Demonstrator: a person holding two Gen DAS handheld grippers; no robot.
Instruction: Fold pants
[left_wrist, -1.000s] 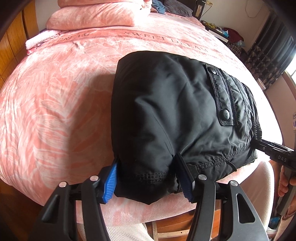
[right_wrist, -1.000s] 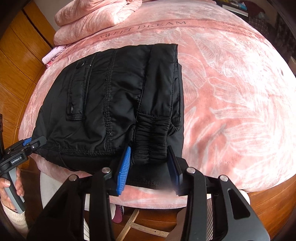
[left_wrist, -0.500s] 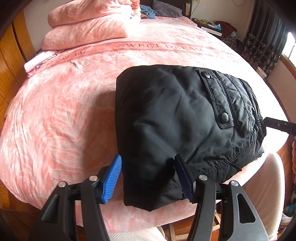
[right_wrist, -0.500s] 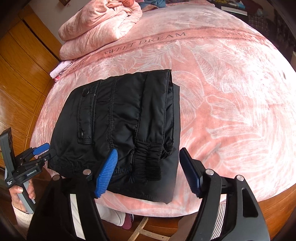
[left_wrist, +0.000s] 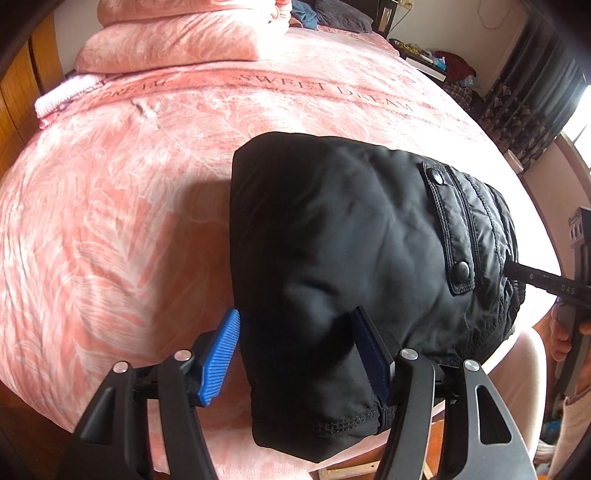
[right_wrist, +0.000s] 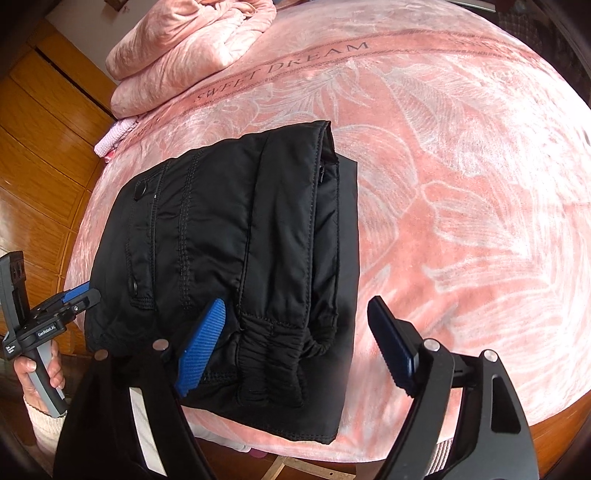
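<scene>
Pants (left_wrist: 351, 258) sit folded, frame centre, on the bed (left_wrist: 110, 221). Left hand-held gripper (left_wrist: 299, 354): fingers apart, straddling the near corner, closer than before. Right hand-held gripper (right_wrist: 295, 343): wide apart, now released. Square the near edges, press flat, don't drag.

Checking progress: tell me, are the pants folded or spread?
Folded: pants lie as a compact stacked bundle, cuff on top, layers visible along the edge.
</scene>
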